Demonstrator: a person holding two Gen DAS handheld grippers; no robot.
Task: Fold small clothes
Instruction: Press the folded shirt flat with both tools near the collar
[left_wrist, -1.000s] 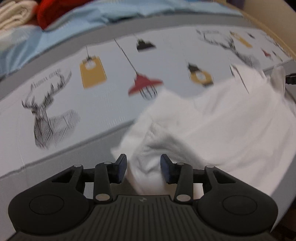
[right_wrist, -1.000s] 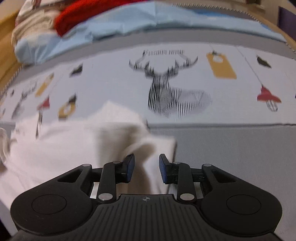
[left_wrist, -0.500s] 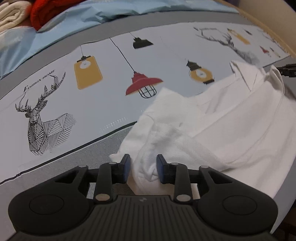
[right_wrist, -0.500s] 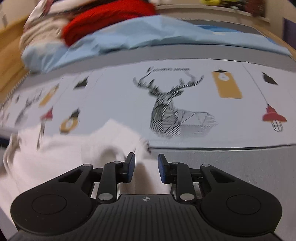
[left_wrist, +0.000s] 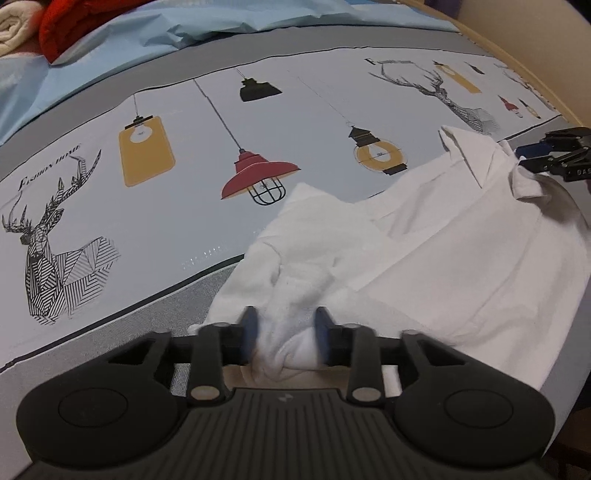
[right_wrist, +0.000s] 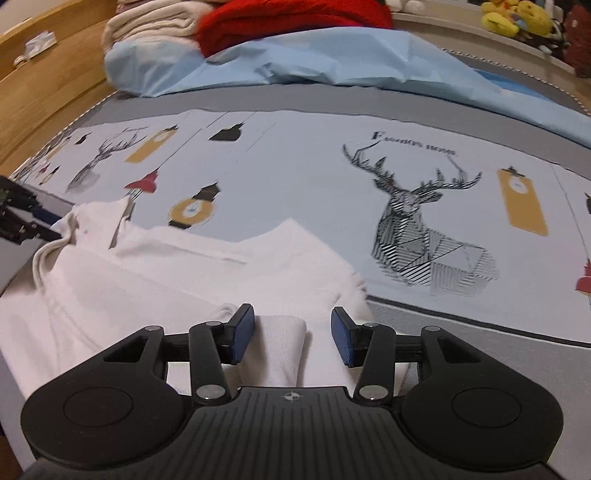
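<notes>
From the left wrist I see my left gripper (left_wrist: 283, 338) with a bunched fold of the white shirt (left_wrist: 436, 258) between its blue pads (left_wrist: 248, 334), which look blurred; cloth fills the gap, so I read it as clamped on the shirt. The shirt lies crumpled on the printed bedsheet (left_wrist: 184, 184), its collar toward the far right, just beside my right gripper (left_wrist: 535, 155)

From the right wrist, my right gripper (right_wrist: 291, 338) stands spread apart, a sleeve roll of the white shirt (right_wrist: 147, 280) lying loose between its pads (right_wrist: 242, 332). A red blanket (right_wrist: 288, 22) sits far back
</notes>
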